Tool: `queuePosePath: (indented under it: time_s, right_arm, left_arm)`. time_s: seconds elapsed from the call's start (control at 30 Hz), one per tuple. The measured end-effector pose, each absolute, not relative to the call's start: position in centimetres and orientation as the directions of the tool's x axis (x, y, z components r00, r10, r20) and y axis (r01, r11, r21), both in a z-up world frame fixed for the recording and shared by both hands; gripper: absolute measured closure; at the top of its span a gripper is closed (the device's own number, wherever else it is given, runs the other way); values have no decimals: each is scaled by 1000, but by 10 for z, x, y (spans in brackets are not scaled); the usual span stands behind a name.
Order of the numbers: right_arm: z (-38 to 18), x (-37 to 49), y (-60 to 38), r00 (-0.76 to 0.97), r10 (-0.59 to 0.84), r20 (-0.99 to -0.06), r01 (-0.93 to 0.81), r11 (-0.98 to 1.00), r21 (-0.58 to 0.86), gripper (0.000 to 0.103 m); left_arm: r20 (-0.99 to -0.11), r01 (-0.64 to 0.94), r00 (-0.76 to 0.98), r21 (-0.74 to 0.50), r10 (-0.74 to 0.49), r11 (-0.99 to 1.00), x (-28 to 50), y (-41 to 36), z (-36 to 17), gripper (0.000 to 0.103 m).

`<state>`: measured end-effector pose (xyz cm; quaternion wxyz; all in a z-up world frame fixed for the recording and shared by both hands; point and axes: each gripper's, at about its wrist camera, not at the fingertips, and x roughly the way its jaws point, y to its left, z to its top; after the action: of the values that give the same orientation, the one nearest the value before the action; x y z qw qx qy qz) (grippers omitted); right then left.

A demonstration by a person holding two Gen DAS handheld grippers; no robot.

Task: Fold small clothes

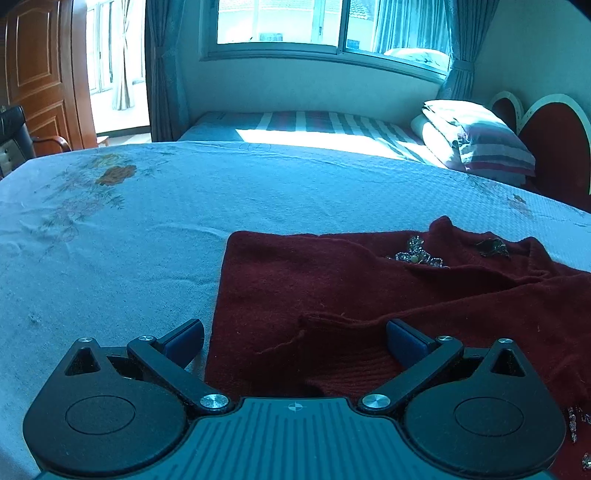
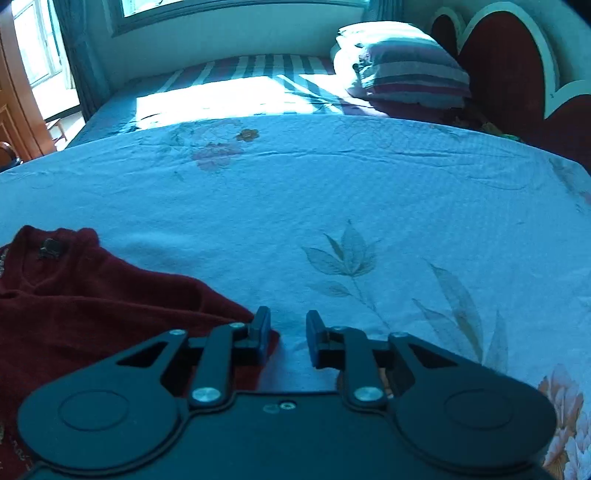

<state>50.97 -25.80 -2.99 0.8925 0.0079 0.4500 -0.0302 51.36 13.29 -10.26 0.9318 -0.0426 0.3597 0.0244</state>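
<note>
A dark red knitted sweater (image 1: 369,295) lies flat on the pale blue floral bedspread (image 1: 147,240), with a beaded ornament (image 1: 417,254) near its neckline. My left gripper (image 1: 295,341) is wide open low over the sweater's near left corner. One finger is over the bedspread and the other over the red knit. In the right wrist view the sweater (image 2: 92,295) fills the lower left, its neck label (image 2: 50,247) showing. My right gripper (image 2: 288,332) stands at the sweater's right edge with a narrow gap between its jaws. Bedspread shows in that gap, and the red edge lies under the left finger (image 2: 262,328).
Beyond the bedspread's far edge lies a striped mattress (image 1: 314,125) in sunlight, with stacked pillows (image 1: 476,136) and a red heart-shaped headboard (image 1: 554,147) at the right. A window (image 1: 314,22) is behind, and a wooden door (image 1: 37,74) and a chair (image 1: 14,136) are at the far left.
</note>
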Motion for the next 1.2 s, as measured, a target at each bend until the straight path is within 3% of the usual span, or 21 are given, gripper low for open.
queuePosePath:
  time_s: [0.07,0.17,0.27,0.37,0.4,0.43,0.5,0.6,0.7,0.77,0.9,0.97,1.07,1.13,1.2]
  right_arm:
    - [-30,504,-268,603,-31,-797,96,995,34,89]
    - [-8,483,-262,689,6,-725,66,995,71,85]
    - [3,471,-243,726,114,-678,-56,993,107,82]
    - [-24,480,-237,660,68,-748,-64,997,34,90]
    - [-31,480,-245,675,62,-735,-42,998,46,86]
    - [-30,480,-253,675,58,-736,-11,998,68,75]
    - [-19,472,-255,683,31,-730,17,998,58,86]
    - [0,439,-250,731,121,-671,-51,991,123,86]
    - [-9,418,-235,715,173,-677,-133,985,112,90]
    - [-31,419,-230,687,116,-718,-112,992,54,81]
    - [-29,421,-236,688,128,-715,-85,992,96,81]
    - [-18,412,-235,695,137,-706,-93,991,101,84]
    - [-12,390,-232,707,165,-688,-123,986,109,81]
    - [-31,393,-224,656,119,-745,-138,990,36,79]
    - [-35,392,-228,681,126,-721,-125,991,55,79]
  left_arm:
    - [-659,-93,752,-52,35,994,512,133,-97,0]
    - [-597,-80,802,-99,5,992,511,130,-82,0]
    - [-626,-44,780,-42,8,998,527,117,-86,0]
    - [-652,-32,756,50,57,998,534,112,-103,0]
    - [-668,-46,742,29,53,999,535,116,-102,0]
    - [-677,-59,734,8,49,998,533,119,-96,0]
    - [-620,-59,784,-18,35,998,515,120,-79,0]
    - [-600,-14,800,-73,-33,997,492,115,-72,0]
    - [-669,14,743,25,7,1000,495,102,-100,0]
    - [-627,23,779,13,-10,1000,491,105,-106,0]
    - [-655,-7,755,38,30,999,490,106,-90,0]
    - [-619,-10,785,33,29,999,473,110,-75,0]
    - [-672,-4,738,79,56,997,470,110,-86,0]
    - [-677,-17,735,22,28,1000,471,118,-95,0]
    - [-713,-60,701,-23,25,998,470,129,-87,0]
